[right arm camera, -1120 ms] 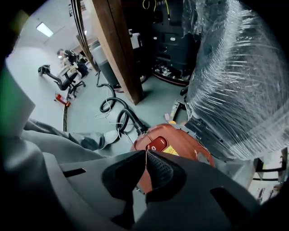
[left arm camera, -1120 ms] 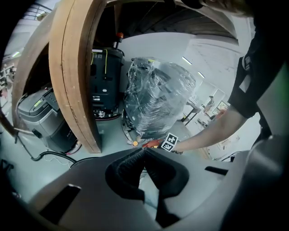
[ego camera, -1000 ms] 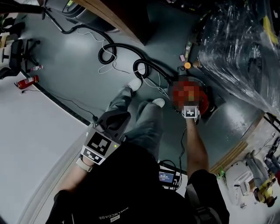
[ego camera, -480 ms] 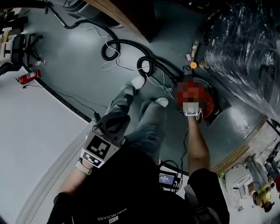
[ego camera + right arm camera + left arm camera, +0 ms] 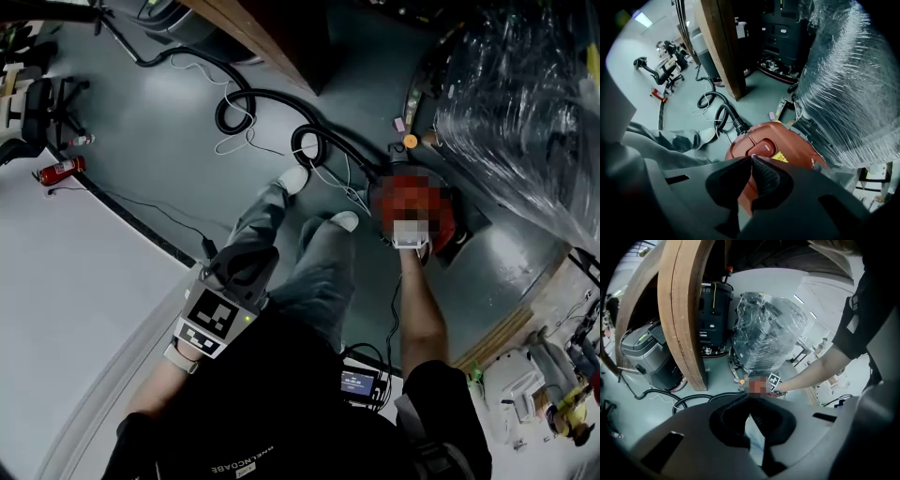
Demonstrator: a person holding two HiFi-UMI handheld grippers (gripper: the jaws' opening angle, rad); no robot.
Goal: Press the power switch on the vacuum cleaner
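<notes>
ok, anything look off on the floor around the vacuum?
Two things. A fire extinguisher appears to lie on its side, far left in the head view. A thin white cable sprawls loose by the black hose, near the person's shoes, a likely trip hazard. The vacuum itself looks intact.
</notes>
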